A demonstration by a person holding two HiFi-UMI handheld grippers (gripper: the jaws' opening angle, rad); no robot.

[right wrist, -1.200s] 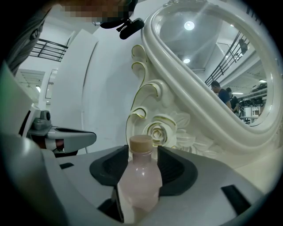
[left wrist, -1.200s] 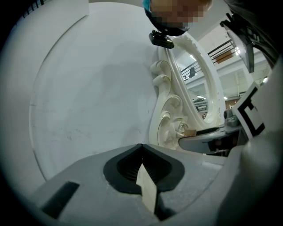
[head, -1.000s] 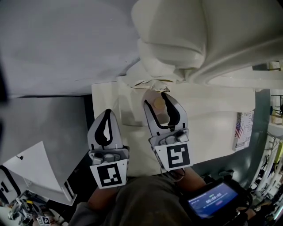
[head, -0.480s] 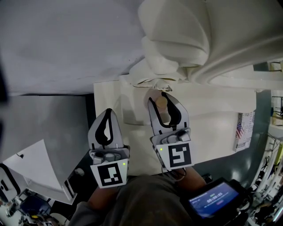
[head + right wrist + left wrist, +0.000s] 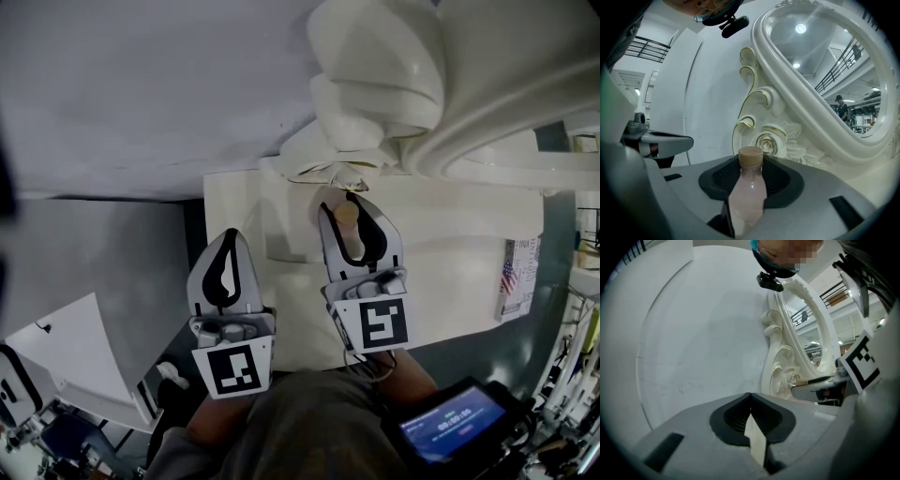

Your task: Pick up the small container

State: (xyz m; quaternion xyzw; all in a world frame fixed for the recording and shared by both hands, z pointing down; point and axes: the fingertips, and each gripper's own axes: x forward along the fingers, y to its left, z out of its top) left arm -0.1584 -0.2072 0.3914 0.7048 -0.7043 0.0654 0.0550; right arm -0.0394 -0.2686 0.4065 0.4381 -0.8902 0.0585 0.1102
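The small bottle (image 5: pixel 749 190) is see-through, with pale pink stuff inside and a light brown cap on top. It stands straight up on the white tabletop (image 5: pixel 441 262). It sits between the jaws of the right gripper (image 5: pixel 347 202), which have just been closing and now hug its sides.

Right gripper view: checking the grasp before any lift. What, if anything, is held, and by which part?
The small bottle, by the sides of its body below the tan cap; the right hand-held gripper has just been closing its jaws onto it.
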